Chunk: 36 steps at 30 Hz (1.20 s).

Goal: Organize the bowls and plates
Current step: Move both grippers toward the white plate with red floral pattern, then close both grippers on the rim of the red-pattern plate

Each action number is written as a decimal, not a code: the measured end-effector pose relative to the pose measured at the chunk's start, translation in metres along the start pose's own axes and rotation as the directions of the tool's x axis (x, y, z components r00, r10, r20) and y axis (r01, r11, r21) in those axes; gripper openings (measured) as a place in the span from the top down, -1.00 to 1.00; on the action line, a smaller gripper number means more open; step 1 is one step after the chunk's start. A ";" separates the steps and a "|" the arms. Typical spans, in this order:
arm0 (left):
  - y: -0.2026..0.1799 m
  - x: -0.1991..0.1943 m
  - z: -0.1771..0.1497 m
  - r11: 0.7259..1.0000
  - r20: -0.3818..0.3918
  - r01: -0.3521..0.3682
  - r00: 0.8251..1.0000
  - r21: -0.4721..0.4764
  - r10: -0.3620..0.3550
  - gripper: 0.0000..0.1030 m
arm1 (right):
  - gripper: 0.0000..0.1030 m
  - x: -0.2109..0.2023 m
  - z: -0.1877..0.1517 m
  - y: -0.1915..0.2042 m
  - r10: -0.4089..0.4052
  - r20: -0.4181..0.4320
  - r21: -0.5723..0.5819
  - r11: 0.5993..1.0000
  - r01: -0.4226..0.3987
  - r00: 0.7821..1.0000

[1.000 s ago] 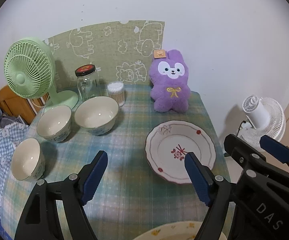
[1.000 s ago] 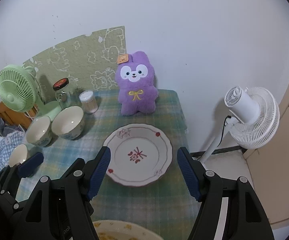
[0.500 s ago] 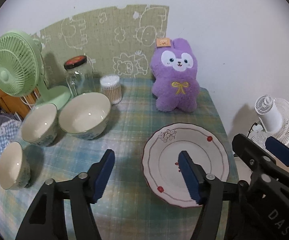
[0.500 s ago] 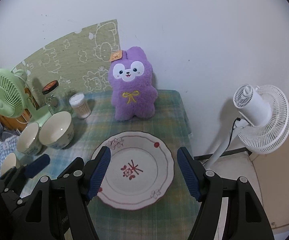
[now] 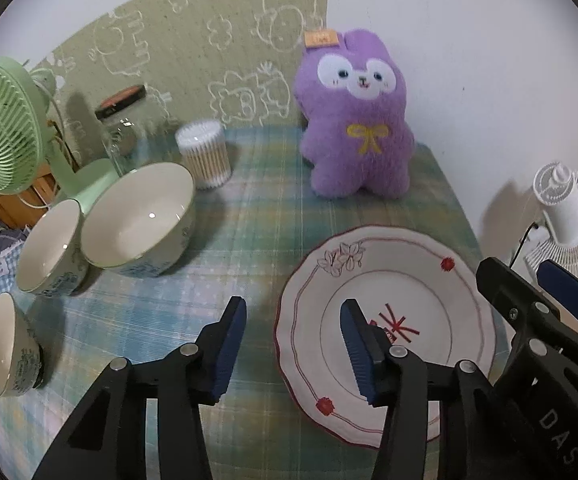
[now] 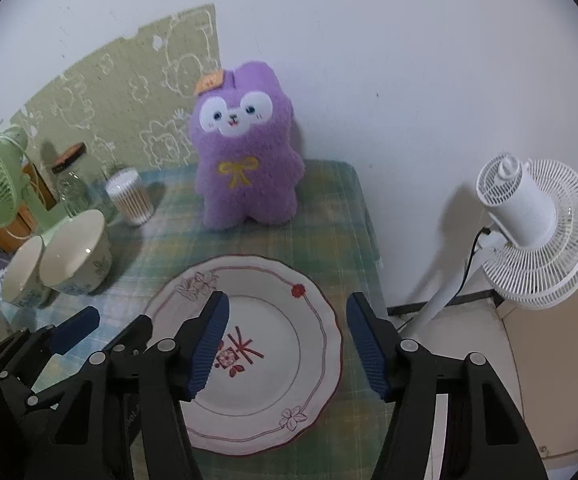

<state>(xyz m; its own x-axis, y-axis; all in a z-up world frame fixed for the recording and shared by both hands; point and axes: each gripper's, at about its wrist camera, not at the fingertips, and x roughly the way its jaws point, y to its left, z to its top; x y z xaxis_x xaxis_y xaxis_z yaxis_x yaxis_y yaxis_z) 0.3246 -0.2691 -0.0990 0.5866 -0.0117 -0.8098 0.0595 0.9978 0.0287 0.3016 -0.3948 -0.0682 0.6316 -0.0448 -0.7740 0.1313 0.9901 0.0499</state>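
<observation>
A white plate (image 5: 409,268) with a red rim line and a red flower mark lies on the checked tablecloth, near the table's right edge. My left gripper (image 5: 293,316) hangs over the plate's left rim, one finger above the cloth and one above the plate. Its jaws are closing and do not touch the plate. My right gripper (image 6: 287,308) straddles the right rim of the plate (image 6: 273,288), jaws also closing, pads clear of it. Three cream bowls stand at the left: a large one (image 5: 141,220), a middle one (image 5: 49,248) and a small one (image 5: 5,344).
A purple plush toy (image 5: 357,132) sits at the back by the wall. A cotton-swab tub (image 5: 205,152), a glass jar (image 5: 123,128) and a green fan (image 5: 1,132) stand at the back left. A white floor fan (image 6: 529,236) stands beyond the table's right edge.
Both grippers have come down and forward onto the plate, which now fills more of each view. The left jaws have narrowed clearly, the right ones slightly. A second dish at the bottom edge has left view.
</observation>
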 end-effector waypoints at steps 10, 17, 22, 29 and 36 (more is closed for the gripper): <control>-0.002 0.024 0.004 0.999 -0.065 0.040 0.997 -0.020 -0.041 0.19 | -0.11 0.030 -0.009 -0.005 -0.015 -0.065 -0.006 1.000 0.015 0.998; -0.006 0.030 -0.002 1.000 -0.071 0.018 0.997 0.022 -0.016 0.21 | -0.09 0.045 -0.015 -0.007 -0.015 -0.098 -0.003 1.000 0.015 0.995; -0.005 0.035 -0.004 1.000 -0.075 0.010 0.997 0.026 -0.008 0.21 | -0.08 0.053 -0.016 -0.008 -0.019 -0.112 -0.006 1.000 0.018 0.994; -0.004 0.045 -0.006 1.000 -0.104 0.000 0.995 0.010 0.001 0.26 | -0.07 0.061 -0.016 -0.011 -0.041 -0.118 -0.016 0.999 0.039 0.992; -0.006 0.046 -0.006 0.999 -0.103 -0.033 0.994 0.020 0.035 0.31 | 0.10 0.068 -0.019 -0.014 -0.051 -0.143 -0.015 0.999 0.049 0.988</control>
<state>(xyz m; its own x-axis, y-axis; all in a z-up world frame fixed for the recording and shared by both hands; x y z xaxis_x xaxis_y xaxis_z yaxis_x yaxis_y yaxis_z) 0.3466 -0.2756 -0.1402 0.5025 0.0303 -0.8641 0.0560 0.9961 0.0675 0.3282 -0.4093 -0.1340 0.5087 -0.0756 -0.8576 0.1504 0.9886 0.0021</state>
